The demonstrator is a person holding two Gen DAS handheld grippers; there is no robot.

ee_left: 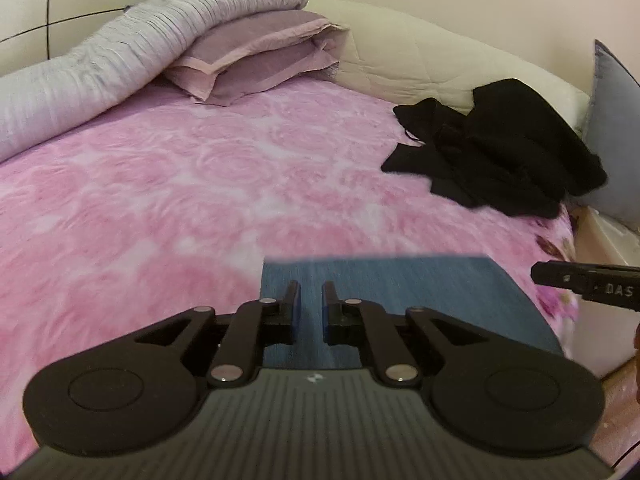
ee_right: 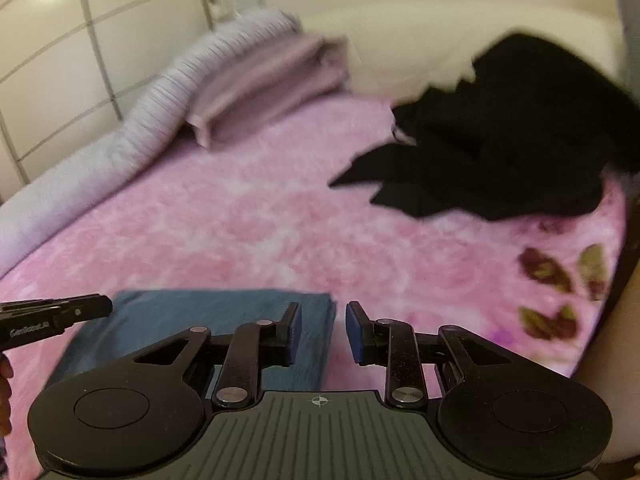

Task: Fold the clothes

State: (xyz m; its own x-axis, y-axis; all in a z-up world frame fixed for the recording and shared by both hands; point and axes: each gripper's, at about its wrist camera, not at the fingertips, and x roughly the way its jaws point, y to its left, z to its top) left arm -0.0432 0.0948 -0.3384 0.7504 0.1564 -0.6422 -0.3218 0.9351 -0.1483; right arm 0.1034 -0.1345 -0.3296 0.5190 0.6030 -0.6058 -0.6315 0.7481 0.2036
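Pink, rose-patterned bedding [ee_left: 168,184] is covering the bed and filling most of both views. On its near edge a folded blue garment [ee_left: 400,284] is lying flat as a neat rectangle, its far edge running straight across the blanket. Over it the left gripper [ee_left: 311,308] is hovering, its fingers standing a small gap apart with only the blue cloth showing between them, gripping nothing. The right gripper [ee_right: 322,332] is sitting at the garment's right edge, its jaws spread wider, the left finger over the blue fabric and the right finger over the pink blanket, also holding nothing. Each gripper's tip is poking into the other's view from the side: the right one at the right edge of the left wrist view, the left one at the left edge of the right wrist view.

Farther off, at the far right of the bed, a heap of black clothes [ee_left: 496,148] is lying crumpled against a cream padded headboard [ee_left: 404,48]. Well apart from it, at the far left, two mauve pillows [ee_left: 256,56] are stacked, with a rolled grey quilt [ee_left: 120,52] draping over them and running along the left side. The right wrist view is blurred.
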